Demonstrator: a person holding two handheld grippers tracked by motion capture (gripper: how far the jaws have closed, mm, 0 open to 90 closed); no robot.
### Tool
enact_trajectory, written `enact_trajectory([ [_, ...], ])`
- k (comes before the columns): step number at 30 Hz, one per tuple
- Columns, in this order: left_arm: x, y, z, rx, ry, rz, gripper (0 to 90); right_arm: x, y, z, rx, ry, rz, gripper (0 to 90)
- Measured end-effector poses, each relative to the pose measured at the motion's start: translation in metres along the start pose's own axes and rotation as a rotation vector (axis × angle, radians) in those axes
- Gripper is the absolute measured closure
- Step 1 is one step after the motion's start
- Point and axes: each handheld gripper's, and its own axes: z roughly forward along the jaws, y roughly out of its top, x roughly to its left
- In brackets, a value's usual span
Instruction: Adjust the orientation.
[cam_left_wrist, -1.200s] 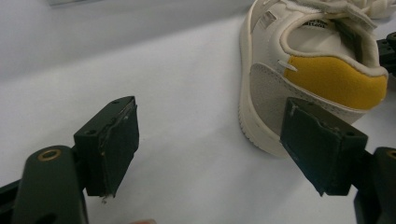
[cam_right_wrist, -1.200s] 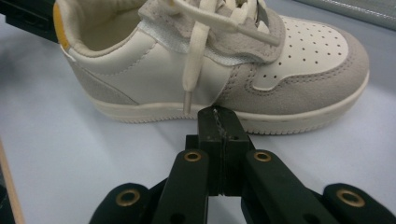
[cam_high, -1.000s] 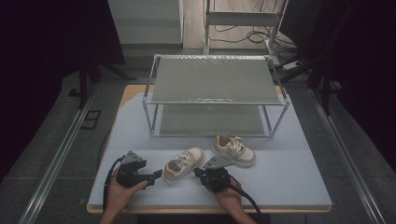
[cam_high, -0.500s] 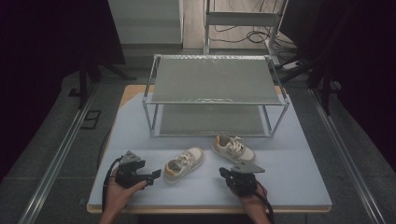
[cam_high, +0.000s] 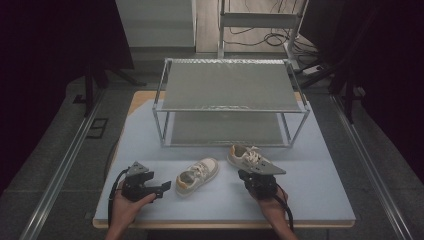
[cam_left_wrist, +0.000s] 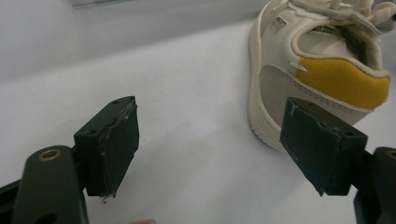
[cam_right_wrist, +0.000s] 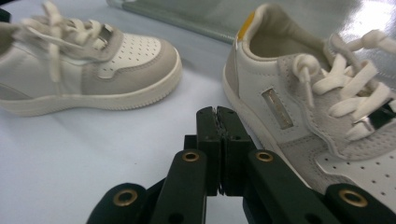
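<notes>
White shoe (cam_left_wrist: 308, 60) lies just beyond the spread-apart left gripper (cam_left_wrist: 224, 144), heel toward it; the right gripper (cam_right_wrist: 217, 135), pressed together, sits beside the other shoe (cam_right_wrist: 317, 107).

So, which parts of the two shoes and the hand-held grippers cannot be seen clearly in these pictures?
- Left shoe: in the left gripper view its toe is cut off by the top edge.
- Right shoe: in the right gripper view its toe runs off the right edge.
- Right shoe's heel in the high view: hidden behind the right hand-held gripper.
- Shoe labels: too small to read.
- Left hand-held gripper: its body lies below the frame.
</notes>
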Motion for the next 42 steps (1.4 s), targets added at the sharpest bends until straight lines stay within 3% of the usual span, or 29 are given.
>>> enact_trajectory([
  [7, 0.000, 0.000, 0.001, 0.003, -0.004, 0.002, 19.6, -0.018, -0.020, -0.009, 0.025, -0.061, 0.051, 88.6],
  [10, -0.002, 0.001, 0.002, 0.007, -0.001, 0.006, 19.6, -0.034, -0.029, -0.016, 0.038, -0.118, 0.070, 89.2],
  [11, -0.002, 0.001, 0.003, 0.007, -0.003, 0.007, 19.6, -0.041, -0.030, -0.017, 0.033, -0.096, 0.094, 89.2],
  [13, -0.003, 0.001, 0.003, 0.008, -0.004, 0.008, 19.6, -0.045, -0.031, -0.017, 0.032, -0.083, 0.118, 89.2],
  [14, -0.003, 0.001, 0.003, 0.009, -0.007, 0.013, 19.6, -0.049, -0.030, -0.017, 0.035, -0.106, 0.113, 89.2],
  [26, -0.002, 0.001, 0.002, 0.006, -0.004, 0.008, 19.6, -0.080, -0.019, -0.015, 0.039, -0.169, 0.162, 89.2],
  [32, -0.002, 0.001, 0.001, 0.000, -0.003, 0.001, 19.6, -0.061, -0.013, -0.023, -0.007, -0.118, 0.140, 89.1],
  [34, -0.002, 0.001, 0.002, 0.004, -0.004, 0.010, 19.6, -0.042, 0.001, -0.027, -0.045, -0.078, 0.097, 89.1],
  [37, -0.003, 0.001, 0.001, 0.004, -0.006, 0.012, 19.6, -0.035, 0.013, -0.025, -0.054, -0.049, 0.080, 87.6],
  [42, -0.002, 0.001, 0.000, -0.002, -0.007, 0.009, 19.6, -0.025, 0.042, 0.001, -0.043, -0.011, 0.061, 78.0],
])
